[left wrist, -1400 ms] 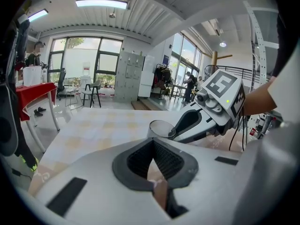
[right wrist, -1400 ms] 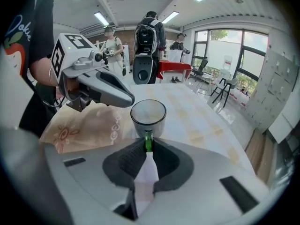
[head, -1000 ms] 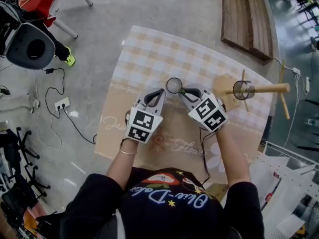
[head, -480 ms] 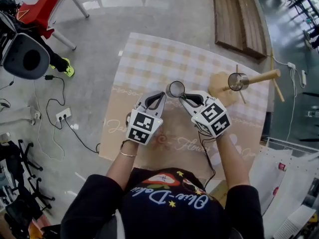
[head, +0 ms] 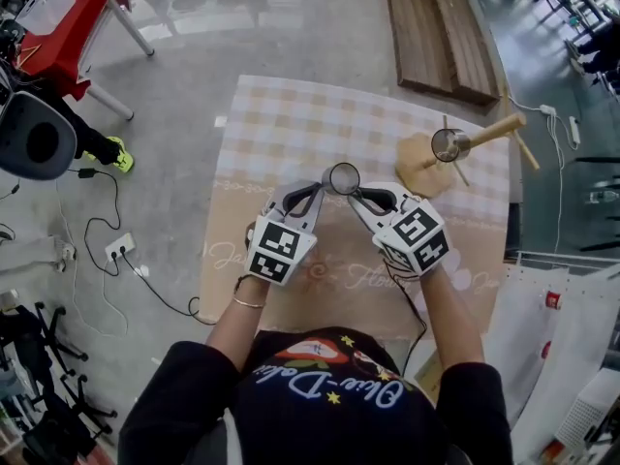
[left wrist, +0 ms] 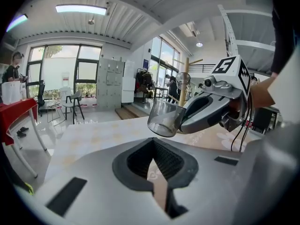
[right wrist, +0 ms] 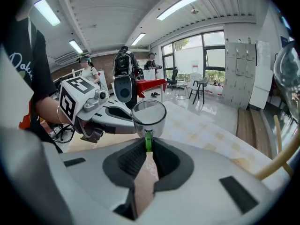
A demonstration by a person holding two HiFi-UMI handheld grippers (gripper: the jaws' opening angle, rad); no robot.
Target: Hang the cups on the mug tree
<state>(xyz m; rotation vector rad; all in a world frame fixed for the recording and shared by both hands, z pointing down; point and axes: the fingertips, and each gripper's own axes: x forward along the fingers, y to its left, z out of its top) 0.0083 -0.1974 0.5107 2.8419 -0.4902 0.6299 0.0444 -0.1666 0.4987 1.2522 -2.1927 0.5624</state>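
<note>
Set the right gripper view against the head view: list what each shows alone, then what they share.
Right gripper view only: the green handle of the clear glass cup, pinched in the right gripper's jaws; ceiling strip lights. Head view only: that gripper's marker cube; a white power strip on the floor. Both: the cup, the left gripper, and a second glass cup on the wooden mug tree.
</note>
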